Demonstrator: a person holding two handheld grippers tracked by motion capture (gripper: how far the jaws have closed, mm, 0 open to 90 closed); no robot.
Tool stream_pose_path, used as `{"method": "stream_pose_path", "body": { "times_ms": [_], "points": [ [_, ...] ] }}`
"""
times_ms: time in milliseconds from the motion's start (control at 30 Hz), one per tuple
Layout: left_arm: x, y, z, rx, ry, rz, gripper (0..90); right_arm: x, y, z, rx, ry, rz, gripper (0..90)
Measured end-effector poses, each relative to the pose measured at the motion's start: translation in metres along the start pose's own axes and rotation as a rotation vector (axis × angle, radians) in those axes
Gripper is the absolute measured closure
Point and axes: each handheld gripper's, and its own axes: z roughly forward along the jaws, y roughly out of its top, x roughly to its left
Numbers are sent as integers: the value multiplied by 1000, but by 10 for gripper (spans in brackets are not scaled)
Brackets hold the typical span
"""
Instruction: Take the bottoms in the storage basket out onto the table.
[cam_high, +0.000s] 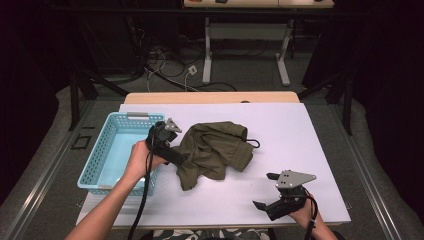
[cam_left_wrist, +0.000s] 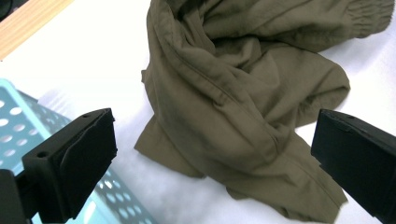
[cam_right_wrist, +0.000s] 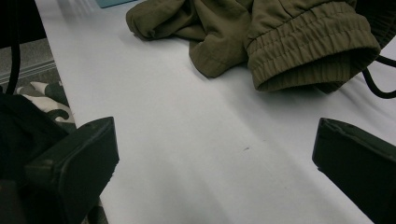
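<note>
Olive garment (cam_high: 215, 148) (light-blue basket (cam_high: 100, 155))

An olive-green garment (cam_high: 215, 147), with an elastic ribbed cuff or waistband and a black drawstring, lies crumpled in a loose heap near the middle of the high view, on the white table surface just right of the light-blue basket. In the left gripper view it (cam_left_wrist: 243, 93) spreads from the top centre down toward the lower right, creased in long folds, one flat corner pointing to the lower left. In the right gripper view its (cam_right_wrist: 261, 37) gathered elastic hem sits at the upper right, opening toward the camera, with the cord looping off at the right edge.
</note>
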Motion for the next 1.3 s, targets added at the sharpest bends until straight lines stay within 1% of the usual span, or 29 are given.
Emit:
{"method": "stream_pose_path", "body": {
  "times_ms": [100, 200, 400, 567, 700, 833, 967, 1300],
  "points": [
    [-3, -8, -8, -6, 1, 4, 1, 0, 0, 0, 0, 0, -2, 2],
    [-6, -12, -11, -5, 2, 8, 1, 0, 0, 0, 1, 0, -1, 2],
    [-13, -26, -22, -29, 7, 5, 1, 0, 0, 0, 0, -2, -1, 2],
    [-20, -37, -30, -40, 11, 13, 0, 0, 0, 0, 0, -1, -2, 2],
    [-27, -46, -36, -49, 25, 18, 0, 0, 0, 0, 1, -3, -2, 2],
    [-32, -54, -40, -51, 30, 24, 0, 0, 0, 0, 0, -2, -1, 2],
    [-37, -62, -43, -54, 54, 26, 0, 0, 1, 0, 1, -2, -3, 2],
    [-45, -79, -51, -59, 57, 23, 0, 0, 1, 1, 3, 0, -2, 3]
  ]
}}
